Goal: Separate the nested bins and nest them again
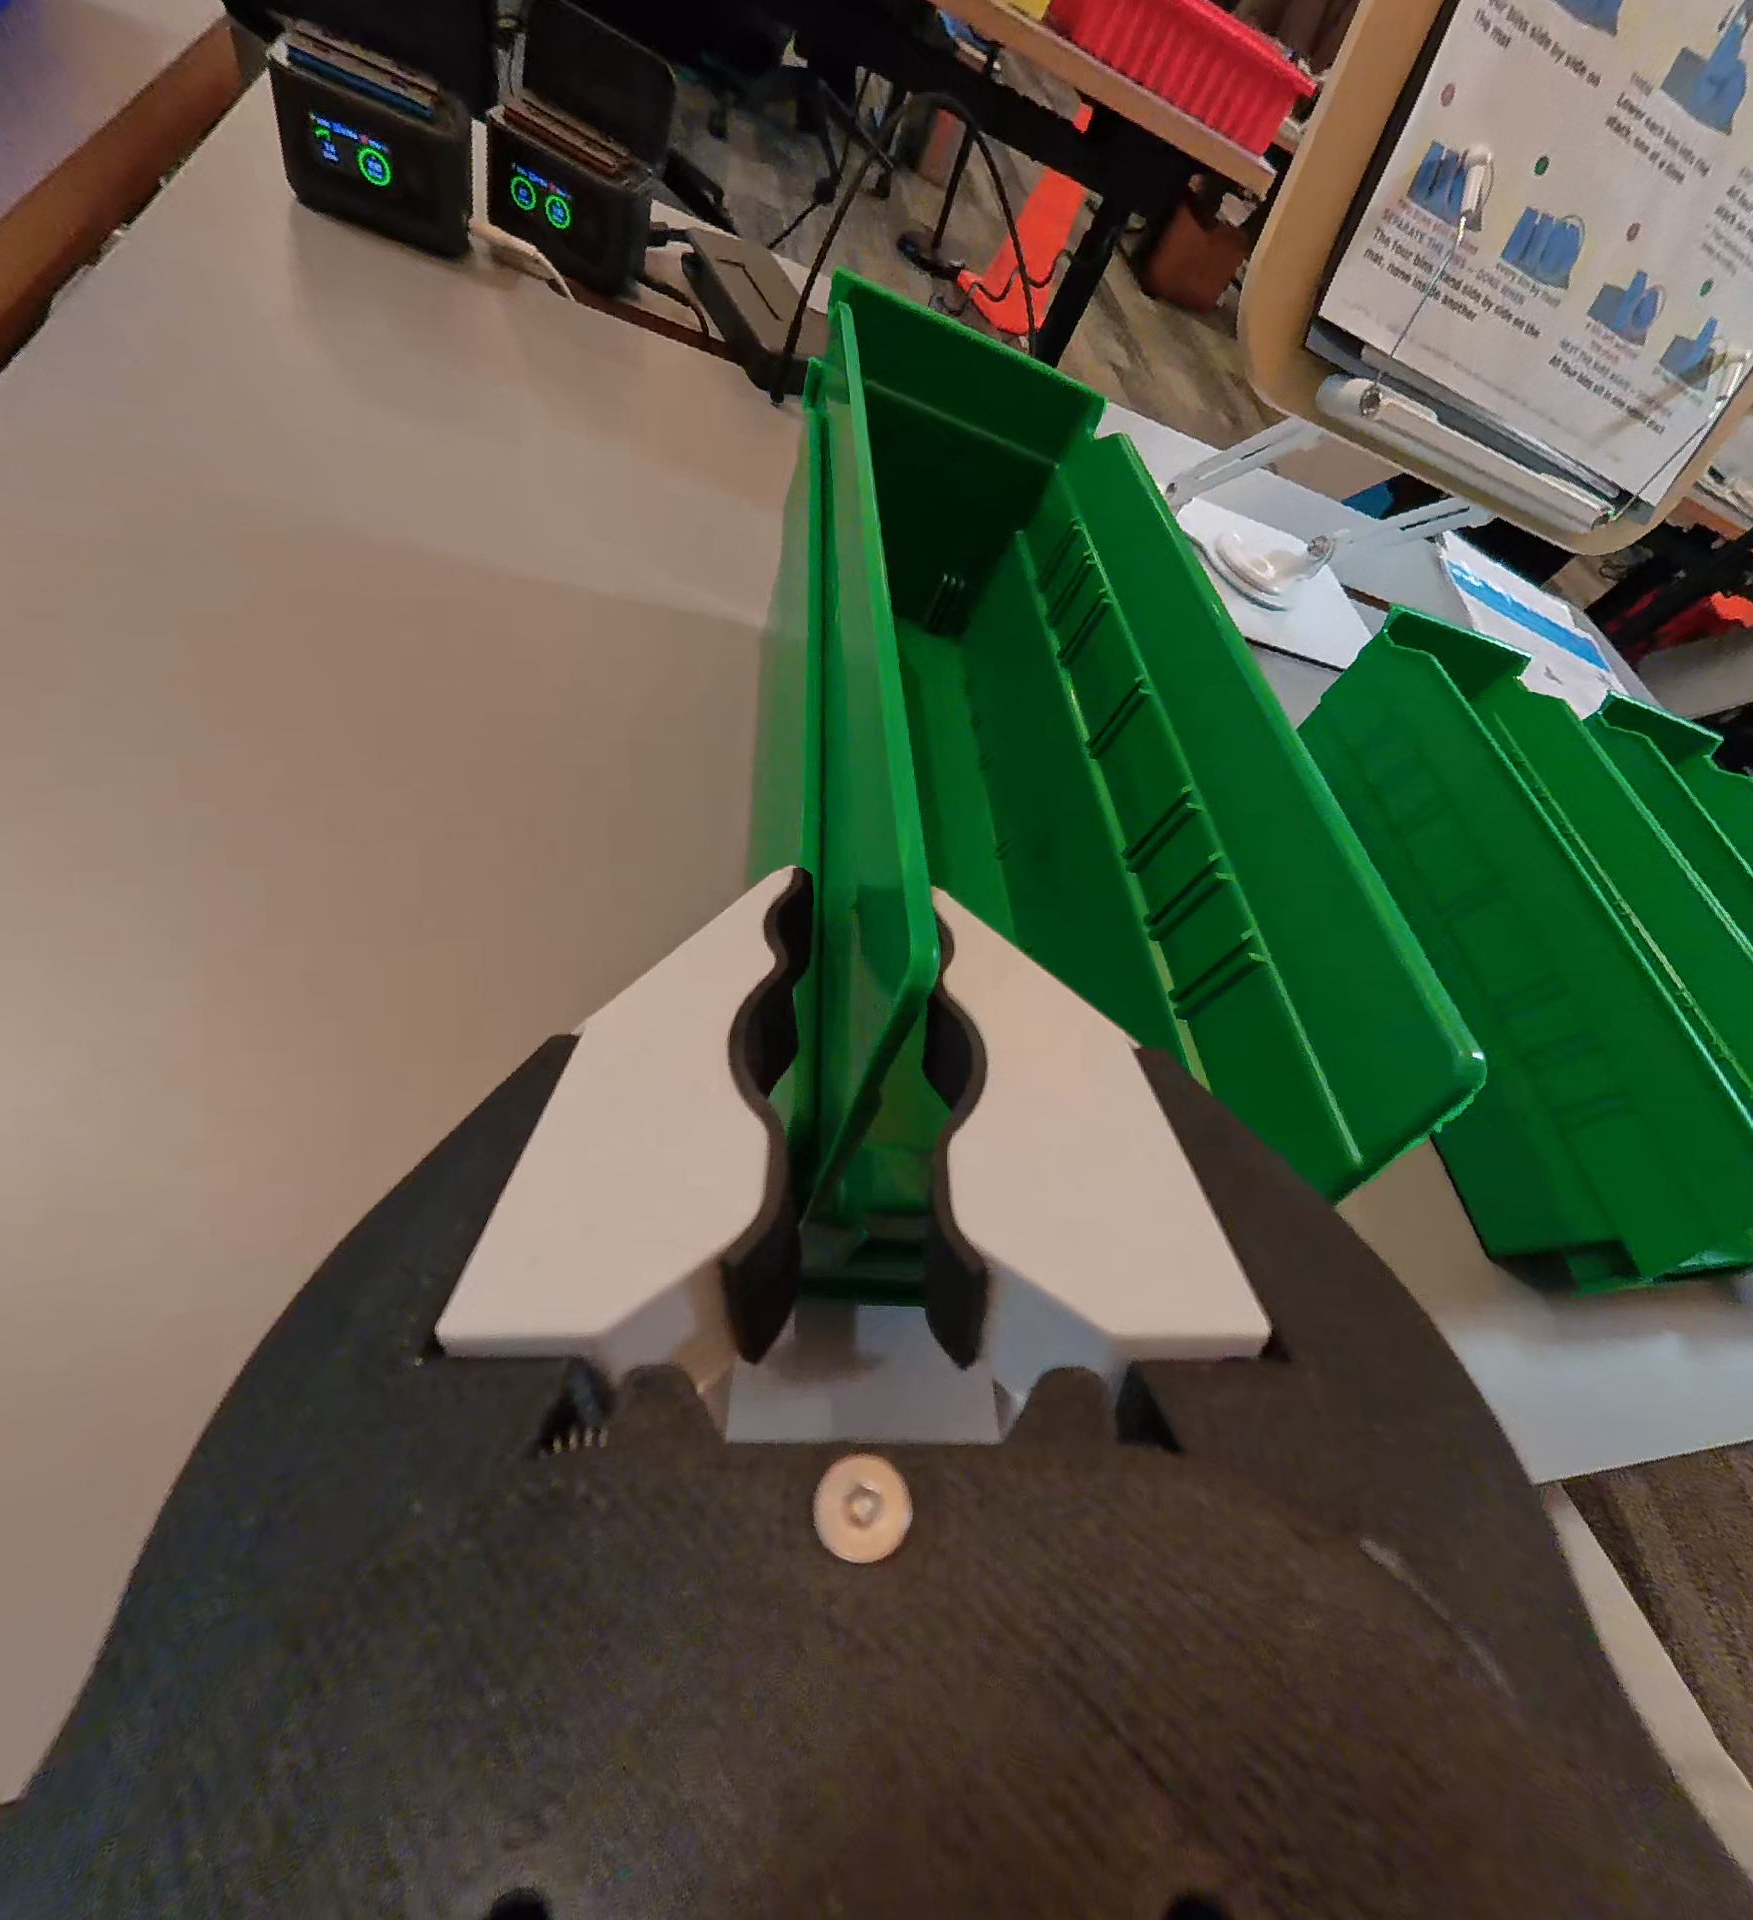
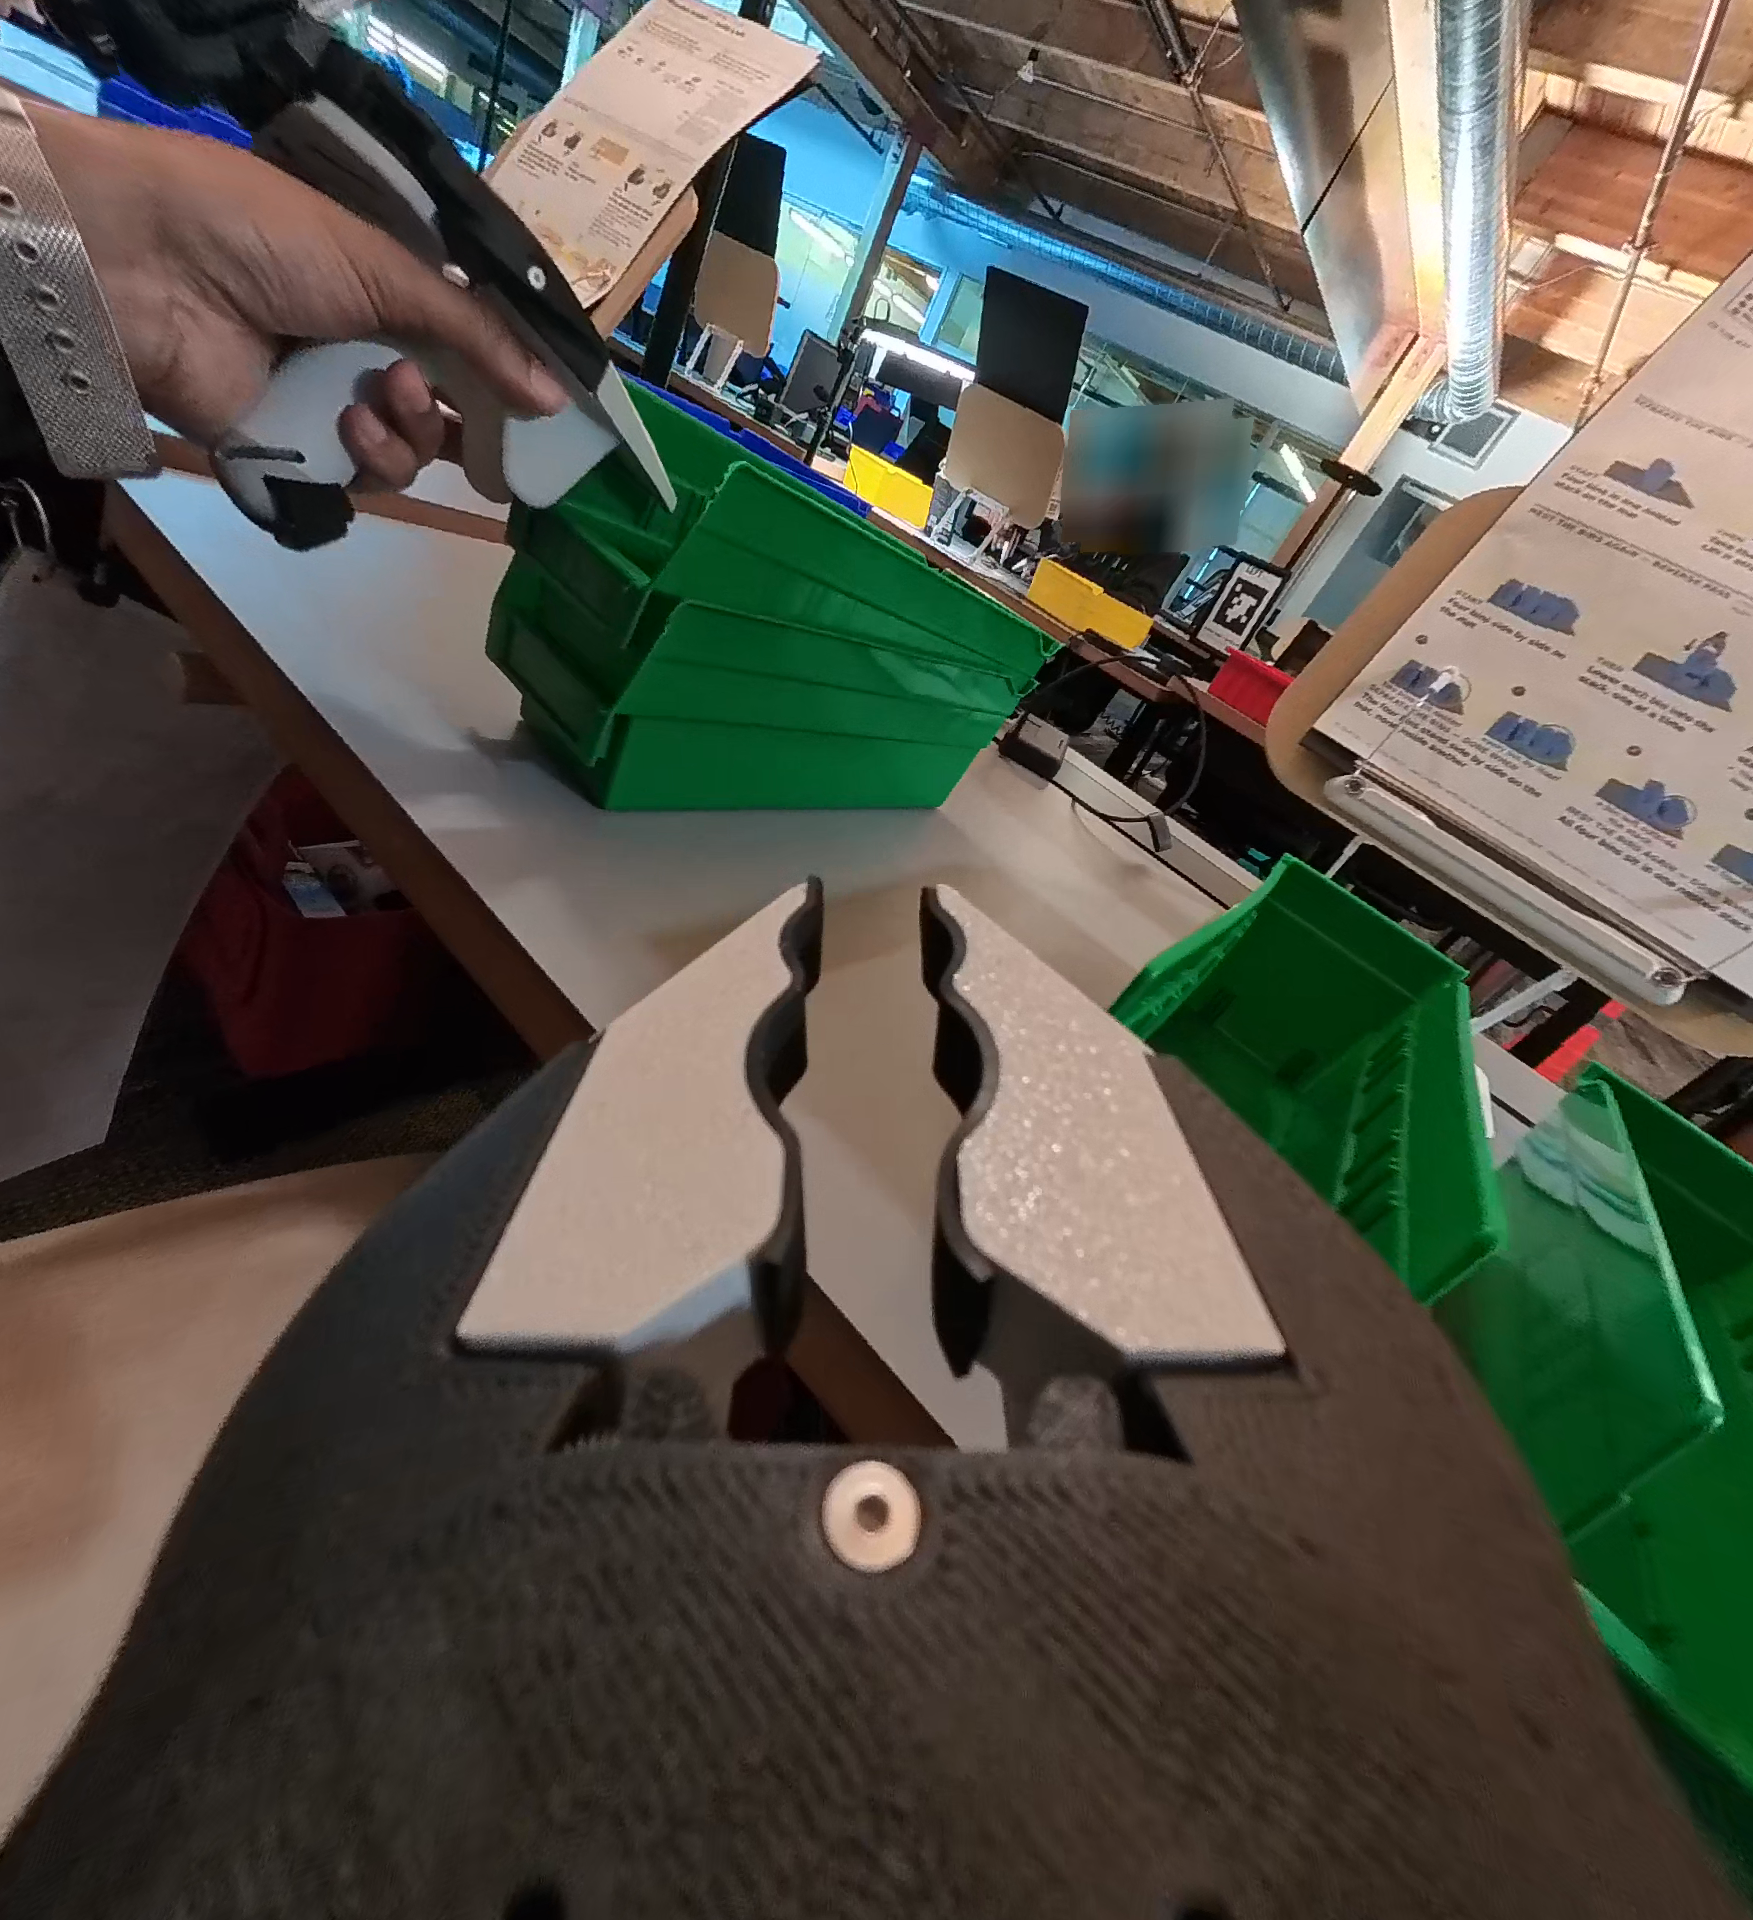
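Right of the nested stack [image 1: 1007,727], 2 loose bins [image 1: 1578,966] lie; left gripper [image 1: 867,1091] clenches its rim, right gripper [image 2: 870,1049] gapes, empty.

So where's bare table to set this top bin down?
Bare grey tabletop left of the green plastic bin stack held by the left gripper. Crowded right: two separated green bins. Black chargers at the far edge.

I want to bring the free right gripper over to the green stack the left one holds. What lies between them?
Only bare grey tabletop, as the right wrist view shows, between the right gripper and the stacked green bins.
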`<state>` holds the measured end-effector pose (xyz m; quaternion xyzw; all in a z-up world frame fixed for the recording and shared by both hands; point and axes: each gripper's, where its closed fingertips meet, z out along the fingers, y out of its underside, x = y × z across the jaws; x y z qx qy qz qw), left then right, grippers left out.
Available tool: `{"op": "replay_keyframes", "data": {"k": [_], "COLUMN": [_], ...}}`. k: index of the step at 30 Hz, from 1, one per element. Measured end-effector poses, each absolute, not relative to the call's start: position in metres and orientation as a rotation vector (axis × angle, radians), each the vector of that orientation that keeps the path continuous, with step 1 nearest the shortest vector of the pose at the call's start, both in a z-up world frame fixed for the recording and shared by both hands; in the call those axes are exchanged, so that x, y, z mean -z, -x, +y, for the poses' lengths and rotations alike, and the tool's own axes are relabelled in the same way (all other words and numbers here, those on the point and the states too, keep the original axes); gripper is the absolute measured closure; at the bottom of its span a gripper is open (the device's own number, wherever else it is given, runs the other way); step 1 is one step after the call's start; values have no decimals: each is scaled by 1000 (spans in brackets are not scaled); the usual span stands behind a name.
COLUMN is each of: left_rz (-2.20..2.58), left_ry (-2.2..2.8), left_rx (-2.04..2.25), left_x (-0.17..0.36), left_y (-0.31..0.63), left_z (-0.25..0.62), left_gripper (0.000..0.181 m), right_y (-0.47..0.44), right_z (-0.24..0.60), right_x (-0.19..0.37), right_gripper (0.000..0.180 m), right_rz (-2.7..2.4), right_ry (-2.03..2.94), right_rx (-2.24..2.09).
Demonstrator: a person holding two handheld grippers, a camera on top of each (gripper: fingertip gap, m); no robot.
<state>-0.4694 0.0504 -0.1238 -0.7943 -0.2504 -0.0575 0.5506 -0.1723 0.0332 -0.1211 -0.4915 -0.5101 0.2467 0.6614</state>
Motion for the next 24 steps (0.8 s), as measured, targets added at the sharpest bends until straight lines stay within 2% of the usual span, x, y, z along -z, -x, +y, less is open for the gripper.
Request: {"op": "replay_keyframes", "data": {"k": [2,8,24], "left_rz": [-589,-582,-566], "left_ry": [1878,1814,1640], "left_rx": [122,22,5], "left_x": [126,122,113], "left_y": [470,473,464], "left_z": [51,51,56], "left_gripper": [173,181,181], "right_y": [173,174,173], "right_z": [32,32,35], "right_x": [122,125,130], "right_gripper": [162,162,165], "right_rz": [-1159,-1178,-1199], "right_ry": [1110,1110,1116], "right_rx": [-558,-551,-554]}}
